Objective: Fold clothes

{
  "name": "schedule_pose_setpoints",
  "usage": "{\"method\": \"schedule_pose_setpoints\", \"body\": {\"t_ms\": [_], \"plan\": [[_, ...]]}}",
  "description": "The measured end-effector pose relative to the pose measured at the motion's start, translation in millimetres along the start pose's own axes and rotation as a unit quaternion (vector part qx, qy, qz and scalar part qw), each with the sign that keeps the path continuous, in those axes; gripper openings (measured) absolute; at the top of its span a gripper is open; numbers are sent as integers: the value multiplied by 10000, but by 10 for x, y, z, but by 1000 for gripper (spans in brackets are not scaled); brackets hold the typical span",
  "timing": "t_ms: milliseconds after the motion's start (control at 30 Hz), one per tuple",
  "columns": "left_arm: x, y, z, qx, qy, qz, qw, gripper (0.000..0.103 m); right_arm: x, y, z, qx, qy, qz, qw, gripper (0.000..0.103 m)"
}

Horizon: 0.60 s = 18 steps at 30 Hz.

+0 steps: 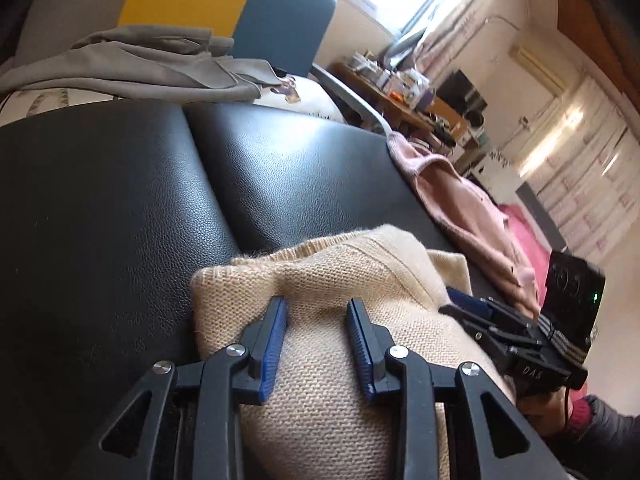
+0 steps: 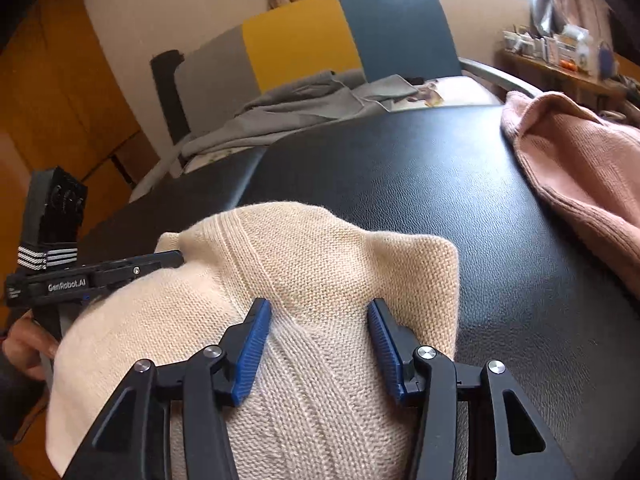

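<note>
A folded beige knit sweater lies on the black padded surface, near its front edge. My left gripper is shut on the sweater's left end, and the knit puckers and bulges between the blue pads. My right gripper straddles the right end of the beige sweater. Its jaws stand wide, with the fabric loose between them and not pinched. The other hand's gripper shows at the edge of each wrist view: the right gripper and the left gripper.
A pink knit garment lies on the right part of the black surface. A grey garment is heaped on a chair with a grey, yellow and blue back. A cluttered desk stands far right.
</note>
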<state>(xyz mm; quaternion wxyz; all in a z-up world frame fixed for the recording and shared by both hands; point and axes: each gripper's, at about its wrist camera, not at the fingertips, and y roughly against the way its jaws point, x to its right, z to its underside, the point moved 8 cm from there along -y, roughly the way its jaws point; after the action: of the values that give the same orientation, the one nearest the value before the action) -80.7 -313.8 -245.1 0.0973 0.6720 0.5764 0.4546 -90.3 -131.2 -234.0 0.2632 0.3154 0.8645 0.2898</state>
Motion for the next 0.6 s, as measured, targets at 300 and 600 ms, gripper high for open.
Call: {"method": "schedule_pose_setpoints", "body": {"t_ms": [300, 600], "plan": [[268, 1048, 174, 973, 189, 351, 9945, 34, -39, -56, -80, 19, 126, 126, 9998, 51], [805, 1234, 1143, 578, -693, 329, 9954, 34, -250, 262, -215, 69, 323, 132, 9994, 53]]}}
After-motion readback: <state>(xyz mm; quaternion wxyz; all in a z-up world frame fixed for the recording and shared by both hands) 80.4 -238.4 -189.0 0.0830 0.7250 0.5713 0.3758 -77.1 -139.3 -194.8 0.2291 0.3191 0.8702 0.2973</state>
